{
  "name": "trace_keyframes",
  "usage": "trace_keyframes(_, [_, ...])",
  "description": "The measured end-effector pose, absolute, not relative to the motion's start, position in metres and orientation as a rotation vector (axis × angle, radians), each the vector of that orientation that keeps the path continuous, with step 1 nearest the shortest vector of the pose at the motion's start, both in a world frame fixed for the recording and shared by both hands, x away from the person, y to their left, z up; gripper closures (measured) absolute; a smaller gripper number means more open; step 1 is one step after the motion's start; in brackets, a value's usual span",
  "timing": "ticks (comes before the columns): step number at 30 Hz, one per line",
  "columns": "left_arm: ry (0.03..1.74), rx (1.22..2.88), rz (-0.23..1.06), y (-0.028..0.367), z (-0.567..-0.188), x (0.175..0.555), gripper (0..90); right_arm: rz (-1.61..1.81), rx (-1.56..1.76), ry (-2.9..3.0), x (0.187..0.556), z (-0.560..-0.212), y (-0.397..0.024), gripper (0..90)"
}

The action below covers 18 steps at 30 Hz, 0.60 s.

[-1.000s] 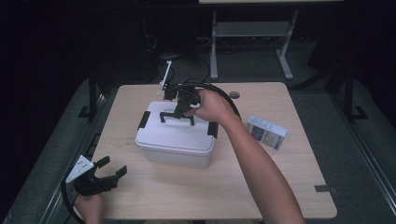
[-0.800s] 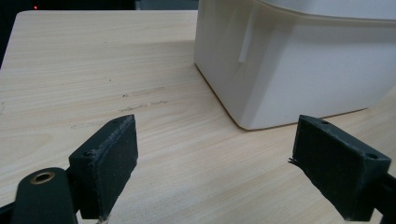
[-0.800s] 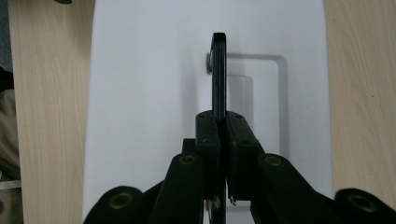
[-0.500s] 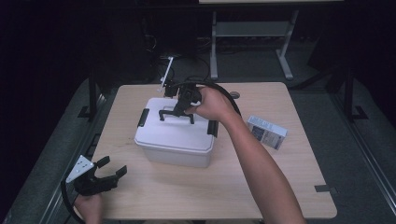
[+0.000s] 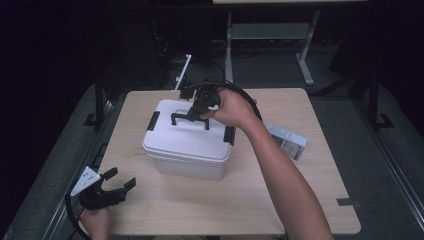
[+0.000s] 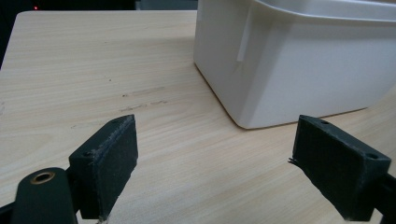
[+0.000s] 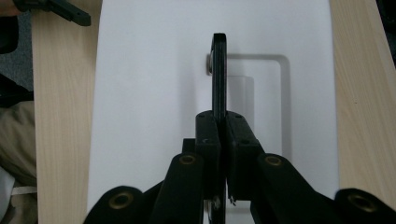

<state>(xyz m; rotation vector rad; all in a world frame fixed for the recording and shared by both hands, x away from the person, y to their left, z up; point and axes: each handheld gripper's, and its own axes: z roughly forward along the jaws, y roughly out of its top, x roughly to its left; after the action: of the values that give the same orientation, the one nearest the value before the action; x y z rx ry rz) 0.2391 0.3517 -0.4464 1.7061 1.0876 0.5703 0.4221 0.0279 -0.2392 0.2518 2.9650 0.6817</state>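
A white lidded plastic box (image 5: 187,142) stands in the middle of the wooden table (image 5: 250,195). Its black carry handle (image 5: 189,119) is raised upright above the lid (image 7: 154,70). My right gripper (image 5: 199,109) is shut on that handle (image 7: 218,70), whose thin black bar runs up between the closed jaws. Black latches (image 5: 153,120) clip the lid at both ends. My left gripper (image 5: 119,187) rests open near the table's front left corner, apart from the box (image 6: 299,60), with bare wood between its pads (image 6: 112,154).
A small blue and white carton (image 5: 287,141) lies on the table to the right of the box. A white stick (image 5: 182,72) rises behind the box. A dark tape patch (image 5: 348,202) marks the front right. Desk legs stand in the dark background.
The right gripper and the handle have shifted slightly toward the back. The left gripper has not moved.
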Motion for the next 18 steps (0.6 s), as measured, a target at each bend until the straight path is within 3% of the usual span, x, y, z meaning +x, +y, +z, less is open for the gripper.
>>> trace_keyframes(18, [1.077, 1.733, 0.567, 0.348, -0.447, 0.239, 13.2, 0.704, 0.302, 2.925, 0.401, -0.215, -0.022, 84.9])
